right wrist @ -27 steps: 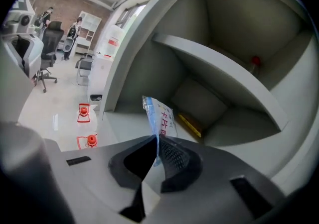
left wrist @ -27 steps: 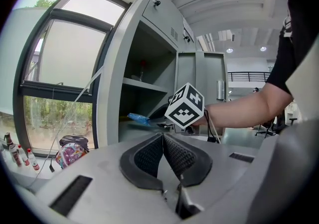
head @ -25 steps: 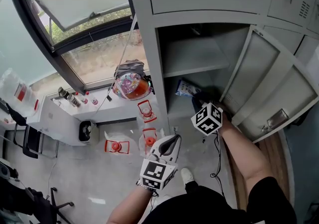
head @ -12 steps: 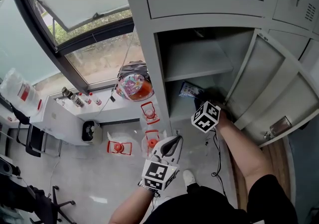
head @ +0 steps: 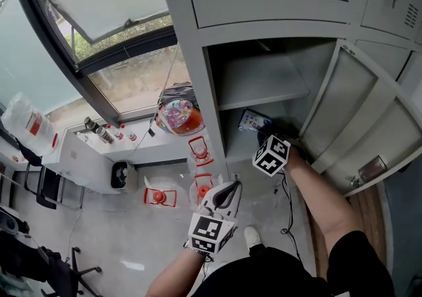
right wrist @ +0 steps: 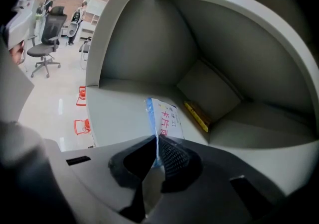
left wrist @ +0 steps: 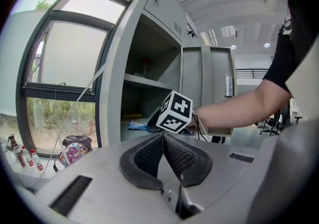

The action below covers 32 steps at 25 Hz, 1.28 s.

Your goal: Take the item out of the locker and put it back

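A flat blue-and-white packet with red print stands on edge over the lower floor of the open grey locker; my right gripper is shut on its near edge. From above the packet shows just inside the locker mouth, beyond the right gripper's marker cube. A thin yellow item lies deeper in the compartment. My left gripper is shut and empty, held low outside the locker, pointing at it; it appears in the head view as left gripper.
The locker door hangs open to the right, close to my right forearm. A shelf divides the compartment above the packet. A colourful bag sits by the window ledge at left. Red-and-white containers stand on the floor.
The head view has shifted slightly; the right gripper with the packet stays at the locker mouth, edging a little up in the picture. The left gripper holds its place.
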Each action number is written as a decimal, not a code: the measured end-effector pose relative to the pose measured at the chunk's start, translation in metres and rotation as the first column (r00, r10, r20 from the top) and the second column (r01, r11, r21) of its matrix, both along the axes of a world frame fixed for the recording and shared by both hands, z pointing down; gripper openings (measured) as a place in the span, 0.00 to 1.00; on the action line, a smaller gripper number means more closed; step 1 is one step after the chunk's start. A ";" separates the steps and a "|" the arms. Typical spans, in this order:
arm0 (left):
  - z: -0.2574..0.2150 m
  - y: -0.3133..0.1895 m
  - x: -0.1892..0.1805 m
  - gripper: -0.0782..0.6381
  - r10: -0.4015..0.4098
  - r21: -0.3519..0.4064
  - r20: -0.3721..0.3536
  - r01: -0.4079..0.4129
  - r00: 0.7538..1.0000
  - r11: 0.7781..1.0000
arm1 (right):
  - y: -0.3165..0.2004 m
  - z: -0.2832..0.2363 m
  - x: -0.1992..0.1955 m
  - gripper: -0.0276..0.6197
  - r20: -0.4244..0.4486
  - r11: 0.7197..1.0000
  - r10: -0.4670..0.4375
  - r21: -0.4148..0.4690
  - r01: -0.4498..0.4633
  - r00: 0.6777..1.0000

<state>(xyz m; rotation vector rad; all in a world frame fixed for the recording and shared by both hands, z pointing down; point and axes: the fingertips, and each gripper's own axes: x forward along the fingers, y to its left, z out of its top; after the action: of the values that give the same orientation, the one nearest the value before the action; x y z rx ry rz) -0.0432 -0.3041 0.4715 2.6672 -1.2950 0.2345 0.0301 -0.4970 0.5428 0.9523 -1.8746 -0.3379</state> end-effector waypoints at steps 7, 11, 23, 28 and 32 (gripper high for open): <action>0.001 -0.002 -0.004 0.13 -0.003 -0.001 0.001 0.003 1.000 1.000 | 0.001 0.005 -0.001 0.18 0.008 1.000 -0.013 -0.025 0.013 1.000; 0.001 -0.001 -0.005 0.13 -0.004 -0.003 0.000 0.004 1.000 1.000 | 0.002 0.005 -0.002 0.19 0.005 0.999 -0.019 -0.025 0.019 1.000; 0.000 0.006 -0.012 0.13 -0.003 0.000 0.002 0.003 1.000 1.000 | 0.004 0.001 -0.004 0.29 0.020 1.000 -0.007 -0.023 0.007 1.000; -0.002 0.014 -0.014 0.13 0.000 0.004 0.003 0.000 1.000 1.000 | 0.012 -0.003 -0.005 0.34 0.034 1.000 0.000 -0.024 0.001 0.999; -0.005 0.021 -0.015 0.13 0.003 0.009 0.005 -0.003 1.000 1.000 | 0.020 -0.010 -0.006 0.34 0.044 1.000 -0.001 -0.005 0.001 0.999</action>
<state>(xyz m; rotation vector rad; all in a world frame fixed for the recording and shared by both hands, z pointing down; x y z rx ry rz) -0.0582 -0.2835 0.4669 2.6782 -1.2964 0.2363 0.0236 -0.4769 0.5329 0.9626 -1.9148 -0.3147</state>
